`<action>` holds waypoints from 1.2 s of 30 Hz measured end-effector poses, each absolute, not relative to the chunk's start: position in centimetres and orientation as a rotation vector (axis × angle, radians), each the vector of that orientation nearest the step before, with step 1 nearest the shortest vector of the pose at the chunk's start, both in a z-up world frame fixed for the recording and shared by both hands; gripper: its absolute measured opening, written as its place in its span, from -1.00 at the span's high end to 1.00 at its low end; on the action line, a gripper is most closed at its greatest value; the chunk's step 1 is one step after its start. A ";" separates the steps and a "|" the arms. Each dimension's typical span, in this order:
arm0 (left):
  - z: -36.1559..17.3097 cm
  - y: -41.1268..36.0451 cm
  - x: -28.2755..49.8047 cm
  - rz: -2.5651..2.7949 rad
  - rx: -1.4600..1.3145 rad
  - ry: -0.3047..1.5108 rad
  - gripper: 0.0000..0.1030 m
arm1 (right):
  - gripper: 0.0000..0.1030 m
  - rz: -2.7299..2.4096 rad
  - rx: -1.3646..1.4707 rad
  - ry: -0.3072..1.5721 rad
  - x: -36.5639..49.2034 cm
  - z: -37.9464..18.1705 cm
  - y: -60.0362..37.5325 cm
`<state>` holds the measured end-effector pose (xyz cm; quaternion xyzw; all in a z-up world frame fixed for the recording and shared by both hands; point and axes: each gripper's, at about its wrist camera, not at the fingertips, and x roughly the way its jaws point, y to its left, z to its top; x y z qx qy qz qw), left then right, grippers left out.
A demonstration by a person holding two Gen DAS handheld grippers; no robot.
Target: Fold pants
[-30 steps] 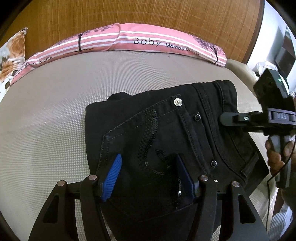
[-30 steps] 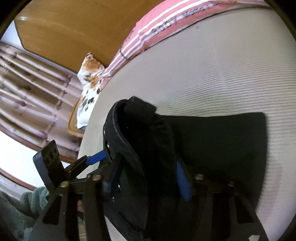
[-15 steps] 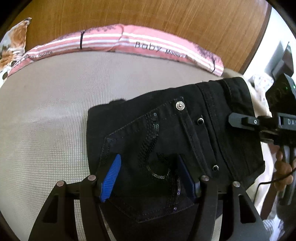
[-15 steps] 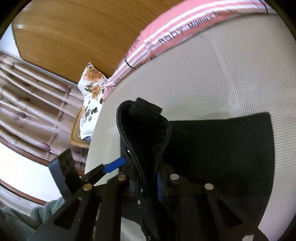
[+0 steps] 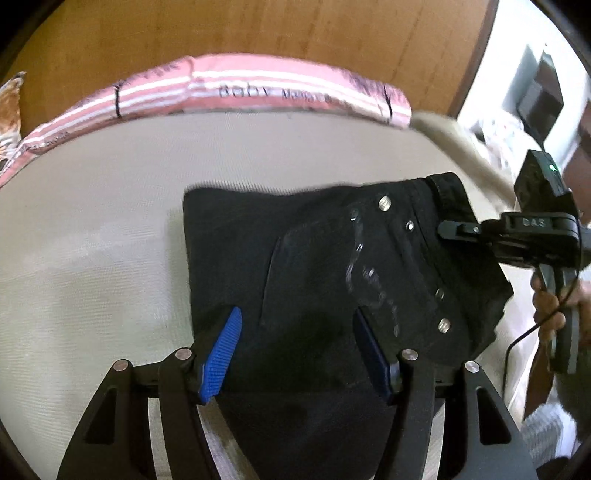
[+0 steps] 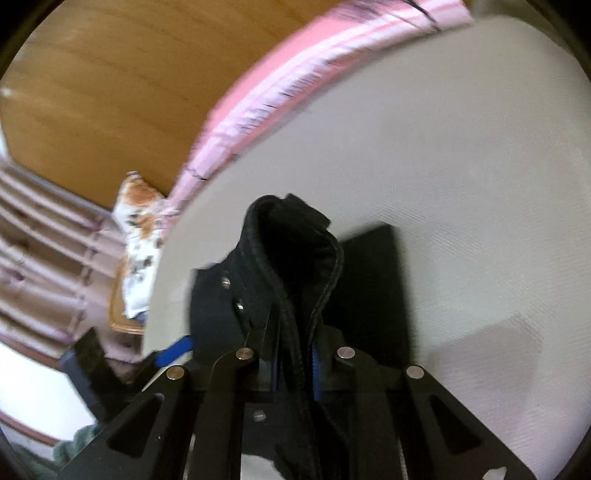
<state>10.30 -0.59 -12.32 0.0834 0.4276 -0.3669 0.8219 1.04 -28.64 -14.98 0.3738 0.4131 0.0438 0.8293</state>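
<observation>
The black pants (image 5: pixel 325 266) lie folded on the beige mattress (image 5: pixel 92 229), back pocket with sequins and rivets facing up. My left gripper (image 5: pixel 299 347) is open, its blue pads straddling the near part of the pants. My right gripper (image 5: pixel 448 227) comes in from the right and grips the waistband edge. In the right wrist view my right gripper (image 6: pixel 295 363) is shut on the waistband of the pants (image 6: pixel 291 254), which bunches up between the pads; the rest of the pants lies flat behind.
A pink striped pillow (image 5: pixel 236 92) lies along the wooden headboard (image 5: pixel 258 29) at the far edge. A floral cushion (image 6: pixel 138 221) sits beyond the mattress's left side. The mattress edge (image 5: pixel 454 144) runs close on the right.
The right gripper closed on the waistband over the last second. The left wrist view now shows the pants further right and more mattress to the left. Both views are blurred by motion.
</observation>
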 end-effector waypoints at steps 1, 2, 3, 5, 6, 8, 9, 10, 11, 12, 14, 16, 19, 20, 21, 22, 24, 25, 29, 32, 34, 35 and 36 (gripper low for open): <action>-12.8 -0.8 10.2 -0.773 0.200 0.913 -0.21 | 0.70 0.102 0.803 0.882 1.0 -15.4 -28.8; -13.2 -1.0 10.1 -0.767 0.223 0.914 -0.21 | 0.62 0.102 0.816 0.885 0.9 -15.7 -29.0; -13.4 -1.1 9.9 -0.764 0.244 0.911 -0.21 | 0.37 0.077 0.827 0.896 0.8 -15.7 -29.1; -13.6 -1.4 9.5 -0.759 0.275 0.898 -0.21 | 0.30 0.075 0.819 0.907 0.3 -15.6 -28.9; -13.6 -1.4 9.6 -0.758 0.275 0.898 -0.21 | 0.30 0.076 0.809 0.913 0.0 -15.5 -28.7; -13.6 -1.2 9.7 -0.761 0.264 0.906 -0.21 | 0.30 0.086 0.805 0.926 -1.0 -15.6 -28.3; -13.6 -1.1 9.6 -0.762 0.260 0.908 -0.21 | 0.30 0.092 0.815 0.929 -1.7 -15.7 -28.2; -13.5 -0.9 9.5 -0.765 0.256 0.911 -0.21 | 0.30 0.094 0.822 0.929 -2.3 -15.7 -28.0; -13.4 -0.7 9.4 -0.769 0.251 0.914 -0.21 | 0.30 0.096 0.827 0.927 -2.9 -15.8 -27.9; -13.4 -0.5 9.3 -0.771 0.248 0.917 -0.21 | 0.29 0.100 0.832 0.924 -3.5 -15.8 -27.7; -13.3 -0.3 9.2 -0.775 0.246 0.921 -0.21 | 0.29 0.100 0.837 0.920 -4.4 -15.8 -27.5; -13.2 -0.1 9.0 -0.781 0.247 0.923 -0.21 | 0.29 0.093 0.840 0.908 -5.2 -15.7 -27.5; -13.3 0.2 8.8 -0.790 0.255 0.923 -0.21 | 0.49 0.085 0.829 0.900 -5.4 -15.5 -27.4; -13.3 0.2 8.7 -0.791 0.257 0.924 -0.21 | 0.55 0.075 0.809 0.900 -5.3 -15.3 -27.2; -13.3 0.2 8.7 -0.792 0.258 0.925 -0.21 | 0.58 0.065 0.789 0.899 -5.3 -15.0 -26.8; -13.4 0.3 8.6 -0.794 0.260 0.928 -0.21 | 0.62 0.061 0.782 0.896 -5.1 -14.7 -26.6; -13.4 0.6 8.5 -0.796 0.263 0.930 -0.21 | 0.68 0.062 0.779 0.888 -5.5 -14.2 -26.3; -13.5 0.8 8.5 -0.799 0.265 0.936 -0.21 | 0.69 0.065 0.782 0.887 -5.8 -14.1 -26.2; -13.9 1.2 8.0 -0.808 0.286 0.932 -0.21 | 0.70 0.038 0.773 0.911 -6.5 -15.0 -26.0; -14.1 1.3 7.8 -0.808 0.292 0.927 -0.21 | 0.67 0.022 0.785 0.911 -6.3 -16.3 -26.5; -14.2 1.3 7.8 -0.805 0.294 0.927 -0.21 | 0.65 0.015 0.789 0.914 -6.1 -16.4 -26.5; -14.2 1.3 7.7 -0.804 0.295 0.926 -0.22 | 0.66 0.010 0.778 0.917 -6.0 -16.3 -26.4; -14.2 1.2 7.7 -0.802 0.296 0.925 -0.22 | 0.65 0.006 0.761 0.918 -5.9 -16.2 -26.2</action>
